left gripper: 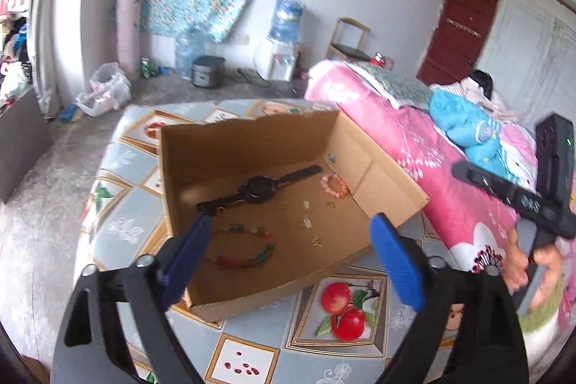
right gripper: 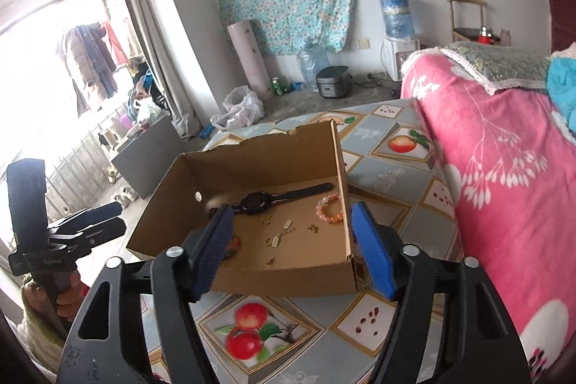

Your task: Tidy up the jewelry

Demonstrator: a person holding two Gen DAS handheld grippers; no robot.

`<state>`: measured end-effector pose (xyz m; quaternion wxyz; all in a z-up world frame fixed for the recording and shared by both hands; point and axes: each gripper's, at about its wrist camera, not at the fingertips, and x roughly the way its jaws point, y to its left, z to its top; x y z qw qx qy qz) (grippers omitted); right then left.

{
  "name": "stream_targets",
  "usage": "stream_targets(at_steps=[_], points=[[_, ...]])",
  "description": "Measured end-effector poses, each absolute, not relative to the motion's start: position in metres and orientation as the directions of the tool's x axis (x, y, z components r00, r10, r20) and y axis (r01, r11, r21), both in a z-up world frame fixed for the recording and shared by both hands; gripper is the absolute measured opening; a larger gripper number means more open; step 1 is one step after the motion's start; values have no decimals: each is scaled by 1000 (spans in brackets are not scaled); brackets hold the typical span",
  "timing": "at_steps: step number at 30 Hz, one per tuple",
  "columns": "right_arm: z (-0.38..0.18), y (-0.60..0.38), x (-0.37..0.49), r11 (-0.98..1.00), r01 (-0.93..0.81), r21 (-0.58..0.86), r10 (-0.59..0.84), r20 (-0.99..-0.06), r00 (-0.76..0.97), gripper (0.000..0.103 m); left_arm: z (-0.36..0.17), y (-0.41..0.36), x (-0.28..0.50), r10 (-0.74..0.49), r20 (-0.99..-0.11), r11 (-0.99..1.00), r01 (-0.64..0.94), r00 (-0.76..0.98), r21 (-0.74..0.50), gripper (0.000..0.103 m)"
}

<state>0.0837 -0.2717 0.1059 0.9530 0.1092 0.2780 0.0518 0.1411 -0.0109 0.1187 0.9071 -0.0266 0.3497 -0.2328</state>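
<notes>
On the far left of the right wrist view, a hand (right gripper: 66, 294) held the left gripper (right gripper: 108, 216) beside the table, its dark fingers pointing toward the cardboard box (right gripper: 162, 204). In its own view the left gripper (left gripper: 291, 229) stood wide open with nothing between its blue pads (left gripper: 396, 261), poised above the near edge of the box.

The box sat open-topped on a table (left gripper: 118, 189) covered in a fruit-patterned cloth. Inside, a black wristwatch (left gripper: 257, 188) lay stretched along the back of the floor. Nearer the front left lay a multicoloured bead necklace (left gripper: 244, 249). Small gold pieces (left gripper: 307, 222) were scattered across the middle, too small to tell apart. To the right of the watch sat a pink bead bracelet (left gripper: 334, 185), close to the box's right wall.

The right gripper (right gripper: 291, 233) also stood open and empty, its pads (right gripper: 374, 261) spread either side of the box's right front corner, clear of the jewelry. Right of the table ran a bed with a pink floral cover (right gripper: 504, 168), and the other hand (left gripper: 532, 261) gripped the right gripper's handle over it.
</notes>
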Motion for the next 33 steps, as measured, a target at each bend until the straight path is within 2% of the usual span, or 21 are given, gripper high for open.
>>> stream_targets(at_steps=[2, 6, 11, 15, 18, 24, 30, 33], points=[[100, -260, 72, 973, -8, 231, 129, -516, 847, 82, 120, -6, 132, -398, -614, 912, 365, 682, -185, 98], [88, -242, 64, 974, 44, 222, 85, -539, 838, 88, 118, 2, 124, -338, -636, 939, 296, 694, -176, 98], [89, -233, 55, 985, 85, 147, 4, -521, 853, 88, 113, 17, 124, -243, -658, 969, 210, 712, -131, 98], [85, -271, 65, 956, 90, 281, 62, -492, 868, 88, 96, 47, 136, -177, -677, 984, 114, 714, -138, 98], [67, -311, 96, 909, 120, 400, 125, -534, 836, 88, 76, 76, 146, -242, -664, 958, 67, 708, -277, 98], [27, -339, 160, 878, 138, 458, 229, -657, 718, 88, 28, 86, 183, -486, -677, 825, 34, 552, -564, 98], [12, -310, 180, 843, -40, 537, 449, -659, 603, 90, 20, 61, 184, -627, -624, 740, 107, 466, -664, 98], [16, -299, 181, 871, -64, 488, 428, -687, 587, 91, 24, 50, 181, -647, -619, 728, 120, 444, -675, 98]])
